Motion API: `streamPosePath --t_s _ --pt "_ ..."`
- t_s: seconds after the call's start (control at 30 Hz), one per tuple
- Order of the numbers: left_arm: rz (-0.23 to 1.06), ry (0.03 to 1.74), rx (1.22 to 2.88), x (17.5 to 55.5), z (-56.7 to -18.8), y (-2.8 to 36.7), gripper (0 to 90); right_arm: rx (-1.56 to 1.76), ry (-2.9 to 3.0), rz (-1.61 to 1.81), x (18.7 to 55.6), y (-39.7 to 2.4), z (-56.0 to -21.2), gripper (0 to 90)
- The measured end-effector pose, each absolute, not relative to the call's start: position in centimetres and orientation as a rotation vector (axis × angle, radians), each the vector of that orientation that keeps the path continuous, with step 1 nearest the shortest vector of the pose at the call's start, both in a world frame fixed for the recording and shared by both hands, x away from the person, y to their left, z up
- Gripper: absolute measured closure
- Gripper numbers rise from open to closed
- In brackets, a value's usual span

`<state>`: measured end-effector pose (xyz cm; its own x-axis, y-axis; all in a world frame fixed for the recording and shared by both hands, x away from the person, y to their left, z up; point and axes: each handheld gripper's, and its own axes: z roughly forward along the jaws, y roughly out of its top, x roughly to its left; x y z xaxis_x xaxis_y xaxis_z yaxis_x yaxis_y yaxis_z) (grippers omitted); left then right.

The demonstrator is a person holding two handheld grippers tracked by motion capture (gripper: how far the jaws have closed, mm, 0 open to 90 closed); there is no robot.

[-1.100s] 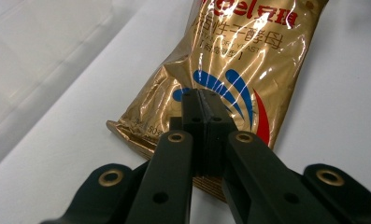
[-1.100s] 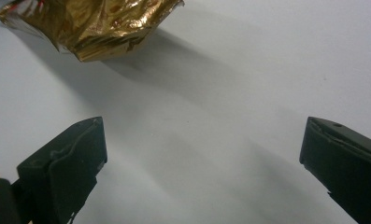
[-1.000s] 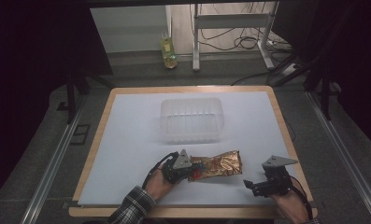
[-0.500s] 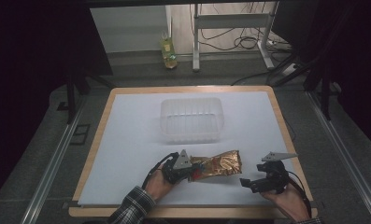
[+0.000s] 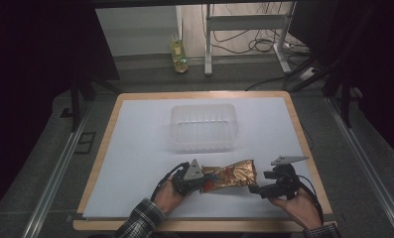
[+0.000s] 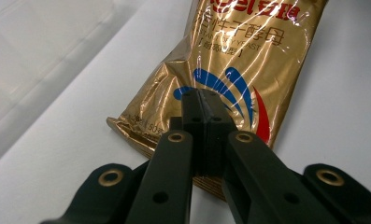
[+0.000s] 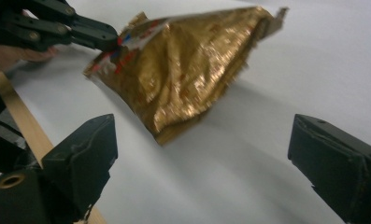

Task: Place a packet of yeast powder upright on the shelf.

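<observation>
A gold foil packet point(image 5: 230, 174) with blue and red print lies near the table's front edge. My left gripper point(image 5: 199, 183) is shut on its left end; in the left gripper view the jaws point(image 6: 205, 100) pinch the crimped seam of the packet point(image 6: 239, 60). My right gripper point(image 5: 256, 189) hovers just off the packet's right end, open. Its jaws have just been closing a little. In the right gripper view the packet point(image 7: 188, 70) hangs tilted just ahead of the gap point(image 7: 202, 154), untouched by either pad. The left gripper point(image 7: 103, 35) shows there at the far end.
A clear plastic tub point(image 5: 203, 126) stands empty behind the packet at mid table. The white sheet point(image 5: 135, 148) covers a wooden board point(image 5: 100, 158). A bottle point(image 5: 179, 52) and stand legs are on the floor beyond.
My right gripper has drifted left and slightly up, closer to the packet's right end. The left gripper and the packet have stayed put.
</observation>
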<state>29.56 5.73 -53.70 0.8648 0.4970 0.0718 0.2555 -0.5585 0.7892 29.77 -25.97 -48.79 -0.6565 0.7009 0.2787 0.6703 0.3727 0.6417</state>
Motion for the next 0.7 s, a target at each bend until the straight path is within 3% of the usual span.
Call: streamPosePath --t_s 0.37,0.7 --pt "0.364 0.545 2.185 29.5 -53.8 5.8 89.8 1.369 2.615 1.223 31.6 -24.5 -49.0 13.8" --pt "0.369 0.543 2.179 29.5 -53.9 5.9 89.8 1.402 2.647 1.251 33.3 -23.4 -49.2 31.5"
